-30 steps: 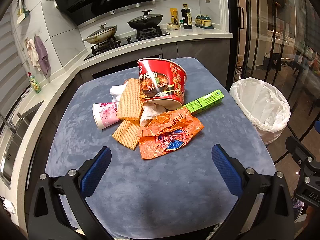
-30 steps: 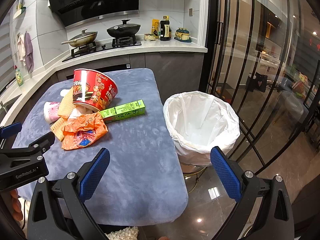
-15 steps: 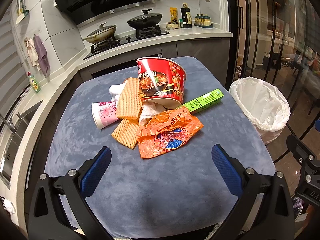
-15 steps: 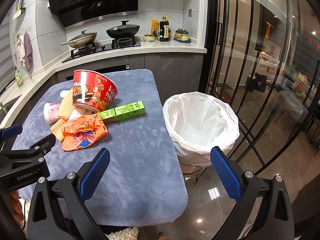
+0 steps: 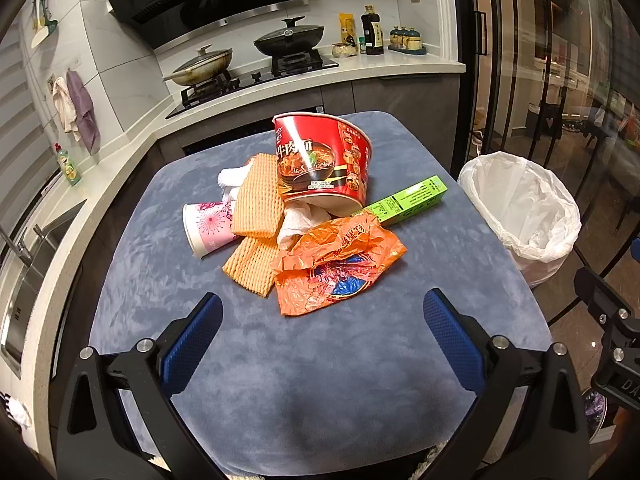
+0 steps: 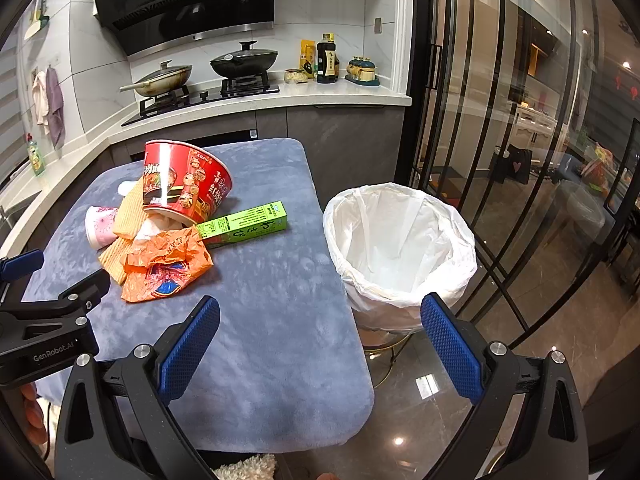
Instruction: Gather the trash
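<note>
Both empty and spread wide: left gripper (image 5: 320, 332) and right gripper (image 6: 320, 332), hovering over the blue table (image 5: 320, 380). Trash piled dead ahead of the left one, orange wrapper (image 5: 340, 266) nearest at 12 o'clock. From the right, green box (image 6: 244, 224) at 11 o'clock, long axis crosswise; lined bin (image 6: 400, 252) at 1 o'clock, beside the table.

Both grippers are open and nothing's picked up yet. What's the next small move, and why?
Probably ease the left gripper forward and down onto the orange wrapper. It is the nearest piece of the pile, lies loose on top at the front, and sits in line with the open fingers. The lined bin stands open beside the table.
</note>
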Demonstrator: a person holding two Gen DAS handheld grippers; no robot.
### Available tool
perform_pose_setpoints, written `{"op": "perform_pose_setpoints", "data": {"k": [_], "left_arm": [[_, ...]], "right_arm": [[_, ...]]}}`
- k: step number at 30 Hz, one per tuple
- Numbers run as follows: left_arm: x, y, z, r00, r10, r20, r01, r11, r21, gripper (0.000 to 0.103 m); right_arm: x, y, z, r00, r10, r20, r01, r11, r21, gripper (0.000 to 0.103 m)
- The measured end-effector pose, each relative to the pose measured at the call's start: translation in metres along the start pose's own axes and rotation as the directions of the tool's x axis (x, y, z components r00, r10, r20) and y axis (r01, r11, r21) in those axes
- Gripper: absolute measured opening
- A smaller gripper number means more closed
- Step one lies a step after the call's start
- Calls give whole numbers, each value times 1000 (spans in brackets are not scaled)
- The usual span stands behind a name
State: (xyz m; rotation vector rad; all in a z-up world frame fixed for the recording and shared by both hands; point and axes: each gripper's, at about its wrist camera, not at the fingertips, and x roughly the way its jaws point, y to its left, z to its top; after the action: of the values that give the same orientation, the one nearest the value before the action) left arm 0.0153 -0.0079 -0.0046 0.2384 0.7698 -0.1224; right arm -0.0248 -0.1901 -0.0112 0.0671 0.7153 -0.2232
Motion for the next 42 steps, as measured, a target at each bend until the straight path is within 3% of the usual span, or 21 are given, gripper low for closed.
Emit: {"op": "perform_pose_setpoints", "data": {"k": [26,42], "left_arm": [[7,6,-4,1000,-12,-27,11,1000,-17,96],[49,56,0,993,-13,-116,0,993,-114,96]], "right_arm": [[2,2,-2,1000,-10,-2,10,1000,0,96],[28,30,7,999,-12,-33,11,1000,-15,96]]}}
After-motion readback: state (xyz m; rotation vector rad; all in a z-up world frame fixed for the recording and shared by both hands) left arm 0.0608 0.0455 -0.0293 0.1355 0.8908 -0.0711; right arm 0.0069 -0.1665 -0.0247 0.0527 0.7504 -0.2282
